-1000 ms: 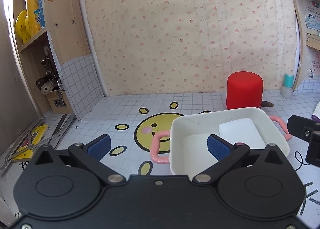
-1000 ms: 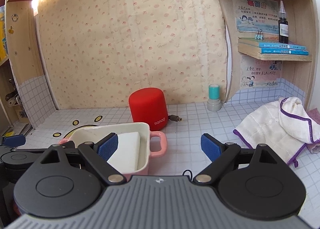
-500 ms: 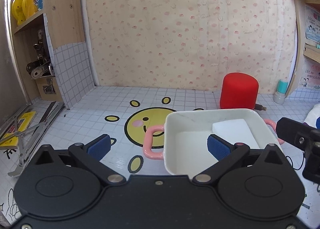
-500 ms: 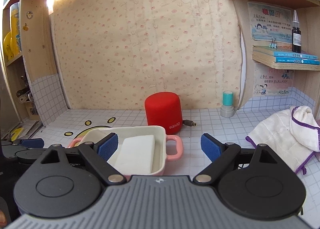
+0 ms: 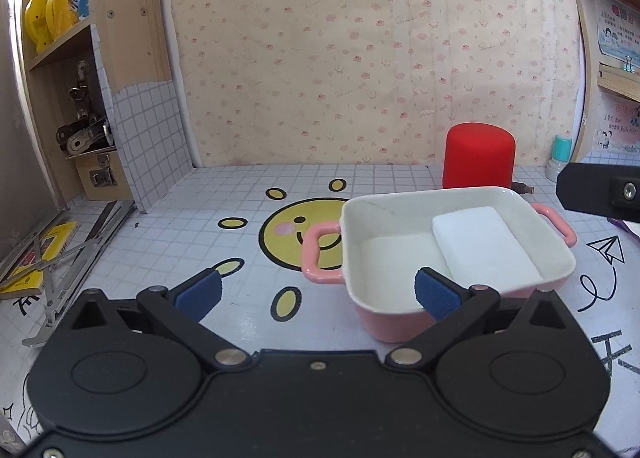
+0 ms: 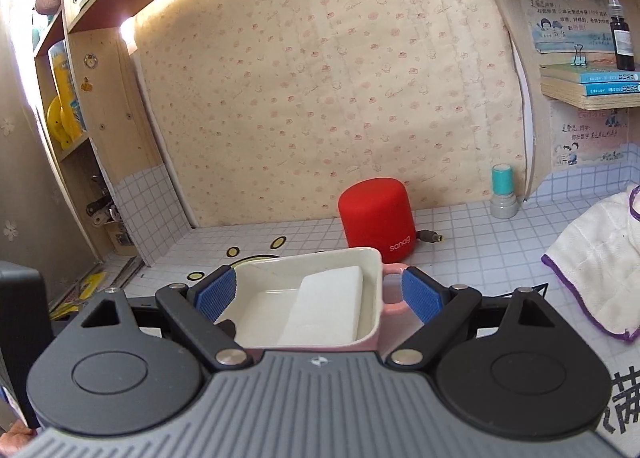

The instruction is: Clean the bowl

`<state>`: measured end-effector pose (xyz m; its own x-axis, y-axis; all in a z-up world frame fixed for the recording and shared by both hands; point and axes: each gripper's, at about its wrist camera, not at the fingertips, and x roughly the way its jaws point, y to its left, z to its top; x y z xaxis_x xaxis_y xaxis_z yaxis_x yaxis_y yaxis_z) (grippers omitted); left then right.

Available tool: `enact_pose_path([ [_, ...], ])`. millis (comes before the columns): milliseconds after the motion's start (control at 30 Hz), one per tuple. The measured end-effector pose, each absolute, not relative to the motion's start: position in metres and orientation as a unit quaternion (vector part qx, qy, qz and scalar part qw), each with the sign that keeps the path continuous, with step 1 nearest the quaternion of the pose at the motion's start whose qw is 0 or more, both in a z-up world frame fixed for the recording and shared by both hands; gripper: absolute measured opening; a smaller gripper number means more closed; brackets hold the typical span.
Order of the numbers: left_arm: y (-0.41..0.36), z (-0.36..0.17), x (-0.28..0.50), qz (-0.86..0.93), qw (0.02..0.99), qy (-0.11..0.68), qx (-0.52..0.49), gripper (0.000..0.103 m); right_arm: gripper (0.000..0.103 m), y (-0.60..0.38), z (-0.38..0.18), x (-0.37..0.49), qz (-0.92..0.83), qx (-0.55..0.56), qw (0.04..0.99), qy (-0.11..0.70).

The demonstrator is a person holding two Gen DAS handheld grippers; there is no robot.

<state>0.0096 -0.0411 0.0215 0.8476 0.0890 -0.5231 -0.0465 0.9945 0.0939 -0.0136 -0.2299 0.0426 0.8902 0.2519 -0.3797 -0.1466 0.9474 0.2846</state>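
A square bowl (image 5: 400,206), white inside and pink outside with two pink handles, stands on the tiled desk. A white sponge block (image 5: 484,246) lies in its right half. My left gripper (image 5: 318,294) is open and empty, just in front of the bowl's left handle (image 5: 316,254). In the right wrist view the bowl (image 6: 372,270) and the sponge (image 6: 324,306) sit between the fingers of my right gripper (image 6: 320,294), which is open and above the bowl's near side. Its right fingertip (image 6: 420,298) is by the right handle (image 6: 394,302).
A red cylindrical speaker (image 5: 478,158) stands behind the bowl with a cable plug. A white cloth with purple edging (image 6: 592,258) lies at the right. A teal-capped stamp (image 6: 502,194) is by the back wall. Shelves (image 5: 60,58) and a folded metal stand (image 5: 60,258) are at the left.
Both grippers have risen and come nearer to the bowl. The right gripper has swung left, so the bowl now lies between its fingers. Both stay open.
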Motion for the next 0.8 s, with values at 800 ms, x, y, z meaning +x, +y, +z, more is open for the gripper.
enact_pose_path([
  [800, -0.047, 0.055, 0.025, 0.053, 0.965, 0.252, 0.048, 0.103, 0.09, -0.234, 0.043, -0.002, 0.047, 0.075, 0.972, 0.218],
])
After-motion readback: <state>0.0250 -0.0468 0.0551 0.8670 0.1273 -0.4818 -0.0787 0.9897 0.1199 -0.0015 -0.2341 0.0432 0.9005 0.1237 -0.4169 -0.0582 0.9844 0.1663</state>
